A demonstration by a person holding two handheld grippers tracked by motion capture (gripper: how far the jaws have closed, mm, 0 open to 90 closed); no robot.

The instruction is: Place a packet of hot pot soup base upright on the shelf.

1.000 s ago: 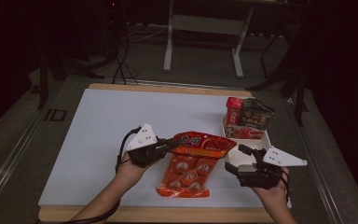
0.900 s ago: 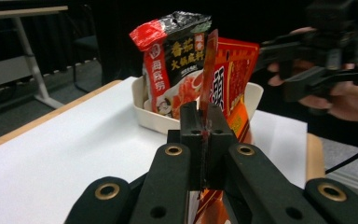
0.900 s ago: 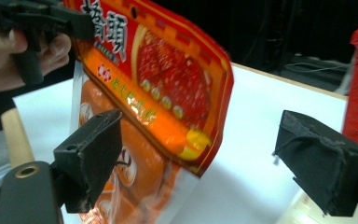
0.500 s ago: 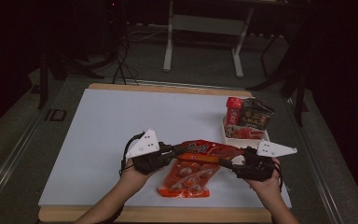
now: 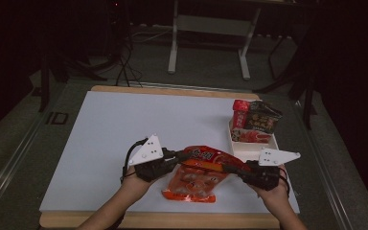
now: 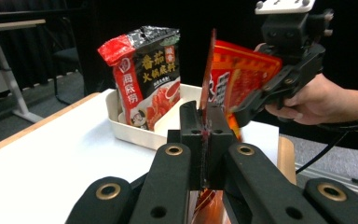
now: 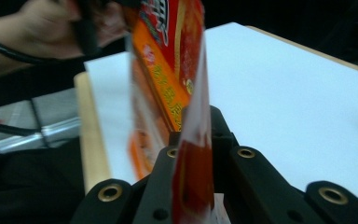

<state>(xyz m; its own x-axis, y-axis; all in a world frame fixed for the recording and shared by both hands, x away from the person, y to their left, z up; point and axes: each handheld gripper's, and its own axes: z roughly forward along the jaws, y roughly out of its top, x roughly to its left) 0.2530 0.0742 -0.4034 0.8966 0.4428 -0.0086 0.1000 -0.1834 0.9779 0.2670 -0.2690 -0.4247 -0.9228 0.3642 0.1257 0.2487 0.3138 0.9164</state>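
A red-orange snack bag [image 5: 194,178] lies near the table's front edge, its top edge lifted off the white table top [image 5: 124,124]. My left gripper [image 5: 179,157] is shut on the bag's upper left corner; in the left gripper view the bag [image 6: 235,74] stands on edge between my pressed jaws [image 6: 206,125]. My right gripper [image 5: 231,168] has just been closing and is now shut on the upper right corner. The thin bag edge [image 7: 191,121] is pinched in the right gripper [image 7: 193,136]. That right gripper [image 6: 243,113] also shows across from the left one.
A white tray [image 5: 270,142] stands at the right, just behind my right hand, holding upright red and black sauce packets [image 5: 254,122]; the left gripper view shows the tray [image 6: 121,125] and a packet [image 6: 149,74]. The wooden table edge [image 5: 163,220] runs close under my forearms.
My right gripper moved left to the bag's upper right corner and closed on it. The left gripper kept its hold, and the bag's top edge now hangs stretched between both.
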